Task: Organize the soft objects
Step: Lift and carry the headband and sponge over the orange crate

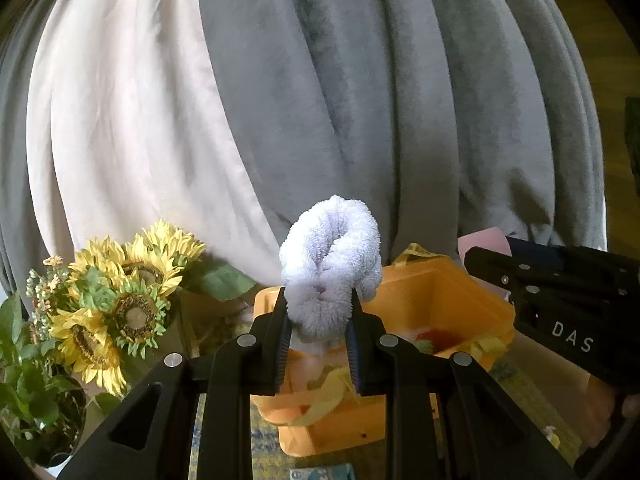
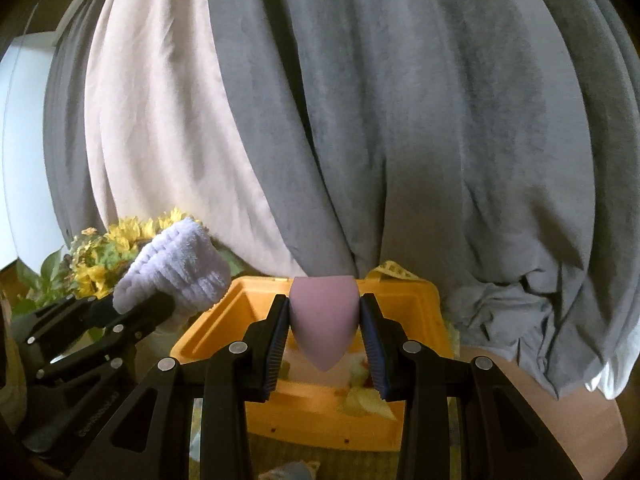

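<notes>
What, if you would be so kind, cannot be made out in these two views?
- Left wrist view: contents of the orange bin are half hidden by the left gripper and its fluffy white cloth.
- Right wrist view: the bin floor hides behind the right gripper and its pink sponge.

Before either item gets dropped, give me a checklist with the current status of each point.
1. Left tongs grip the fluffy white cloth: ok.
2. Right tongs grip the pink sponge: ok.
3. Yellow bin sits in front of and below both items: ok.
4. Bin has room: cannot tell; yellow and red items already lie inside.
5. The two tools are apart, not touching: ok.
6. Sunflowers stand left of the bin, outside the drop path: ok.
</notes>
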{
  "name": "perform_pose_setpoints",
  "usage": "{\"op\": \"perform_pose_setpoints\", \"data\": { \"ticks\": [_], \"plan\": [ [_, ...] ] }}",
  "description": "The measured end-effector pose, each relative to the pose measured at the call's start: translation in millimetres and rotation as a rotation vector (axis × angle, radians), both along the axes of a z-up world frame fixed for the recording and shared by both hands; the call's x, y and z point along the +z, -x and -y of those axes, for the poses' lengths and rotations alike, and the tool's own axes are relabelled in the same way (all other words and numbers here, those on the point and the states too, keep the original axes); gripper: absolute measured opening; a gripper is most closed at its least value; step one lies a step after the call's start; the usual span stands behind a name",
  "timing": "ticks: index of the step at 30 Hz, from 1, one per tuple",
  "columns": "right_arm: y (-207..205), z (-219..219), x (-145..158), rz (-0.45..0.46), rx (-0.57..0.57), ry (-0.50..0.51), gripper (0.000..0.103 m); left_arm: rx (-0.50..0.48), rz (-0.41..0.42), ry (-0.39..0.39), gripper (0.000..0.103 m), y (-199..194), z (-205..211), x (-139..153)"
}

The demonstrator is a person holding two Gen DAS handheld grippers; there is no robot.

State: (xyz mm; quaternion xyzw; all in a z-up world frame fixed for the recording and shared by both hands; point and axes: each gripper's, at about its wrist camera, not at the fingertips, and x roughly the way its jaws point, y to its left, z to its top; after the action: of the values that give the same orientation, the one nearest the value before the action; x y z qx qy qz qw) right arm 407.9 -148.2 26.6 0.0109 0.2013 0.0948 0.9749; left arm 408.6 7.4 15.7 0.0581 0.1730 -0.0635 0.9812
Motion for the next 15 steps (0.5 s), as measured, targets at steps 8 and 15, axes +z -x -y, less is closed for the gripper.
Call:
{"op": "perform_pose_setpoints", "data": {
  "ticks": [8,15],
  "plan": [
    [-31,0,-12,-0.025,-0.006,0.005,0.037,0.004,-0.029,-0.007,0.025,-31,0,-15],
    [-57,3,-26,-0.065,-0.016,0.005,0.037,-0.017,-0.113,0.006,0.025,-68,2,-33]
  ]
}}
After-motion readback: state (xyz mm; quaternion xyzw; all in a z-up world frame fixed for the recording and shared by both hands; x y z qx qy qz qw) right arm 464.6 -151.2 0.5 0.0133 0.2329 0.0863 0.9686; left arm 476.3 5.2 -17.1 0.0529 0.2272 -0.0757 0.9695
